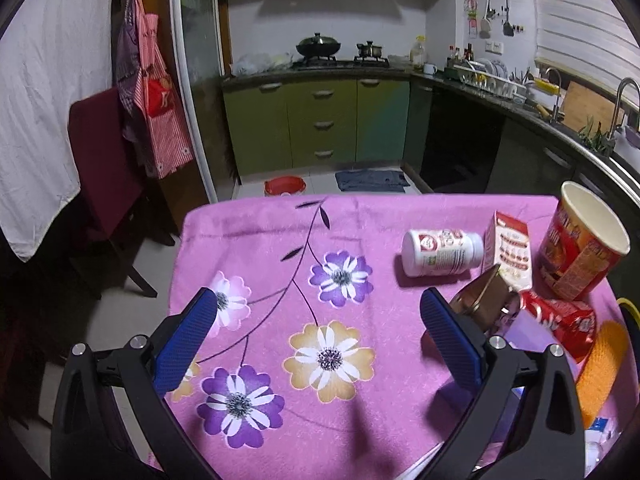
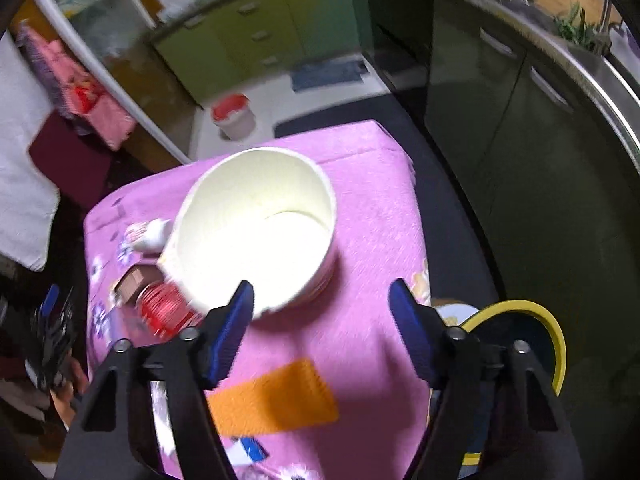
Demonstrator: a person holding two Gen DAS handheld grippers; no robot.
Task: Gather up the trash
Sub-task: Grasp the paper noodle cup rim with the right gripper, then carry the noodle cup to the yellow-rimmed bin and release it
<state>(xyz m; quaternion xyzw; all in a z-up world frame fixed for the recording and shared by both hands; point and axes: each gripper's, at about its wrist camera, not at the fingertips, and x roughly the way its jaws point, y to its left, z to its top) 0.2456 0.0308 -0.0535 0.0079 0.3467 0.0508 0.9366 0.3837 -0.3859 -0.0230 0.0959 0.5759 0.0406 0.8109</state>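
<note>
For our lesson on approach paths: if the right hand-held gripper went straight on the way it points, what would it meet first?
Probably the paper cup: the open right hand-held gripper points just beyond its near rim, though blur leaves depth unclear.

Both tools looked alike — the left gripper (image 1: 320, 316) and right gripper (image 2: 322, 312) had matte black forked arms, silver round screws at the joints, and textured blue pads (image 1: 186, 340) lining the jaws.

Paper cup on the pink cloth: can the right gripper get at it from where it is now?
Probably yes. The right gripper is open, just above the paper cup, whose rim already lies at its left finger. Nothing stands between them; the red can and brown box crowd only the cup's far left side.
</note>
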